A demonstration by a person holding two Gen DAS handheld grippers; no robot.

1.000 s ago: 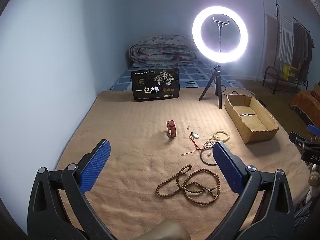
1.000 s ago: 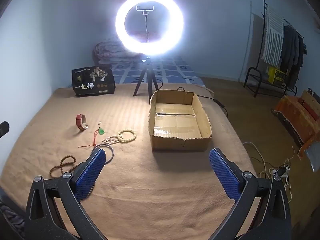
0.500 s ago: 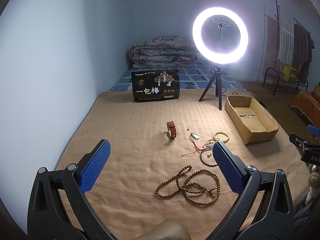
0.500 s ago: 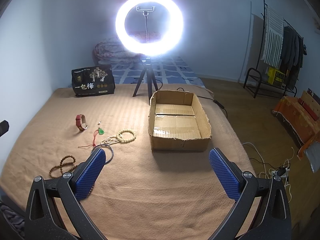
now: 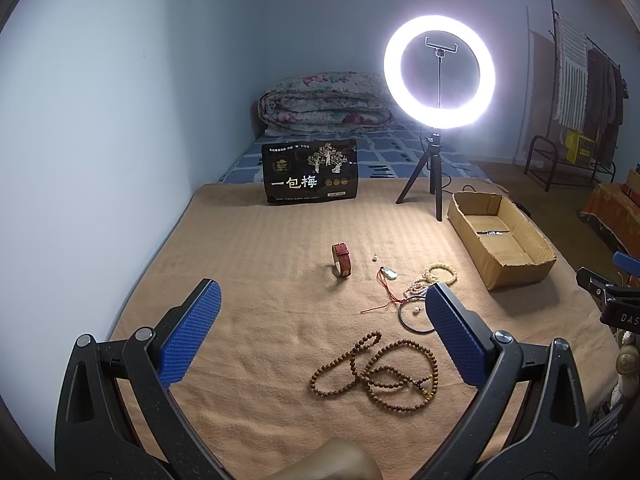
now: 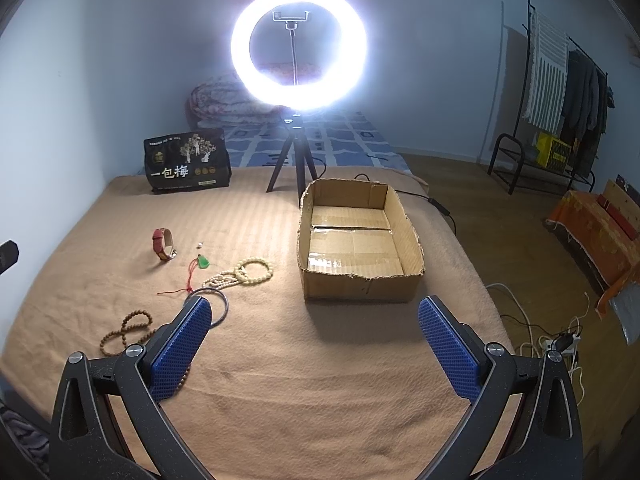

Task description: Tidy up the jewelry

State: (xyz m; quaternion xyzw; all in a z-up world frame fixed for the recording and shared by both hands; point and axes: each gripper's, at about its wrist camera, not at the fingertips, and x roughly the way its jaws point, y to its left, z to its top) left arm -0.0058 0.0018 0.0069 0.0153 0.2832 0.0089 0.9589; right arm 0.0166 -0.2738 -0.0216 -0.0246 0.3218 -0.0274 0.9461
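Jewelry lies on a tan blanket. A brown wooden bead necklace lies just ahead of my open, empty left gripper. Beyond it are a dark bangle, a green pendant on a red cord, cream bead bracelets and a red watch. An open cardboard box stands ahead of my open, empty right gripper. The jewelry lies to its left, with the bangle partly behind its left finger.
A lit ring light on a tripod stands behind the box. A black snack bag stands at the back. Folded bedding lies beyond it. A wall runs along the left. A clothes rack and floor cables are to the right.
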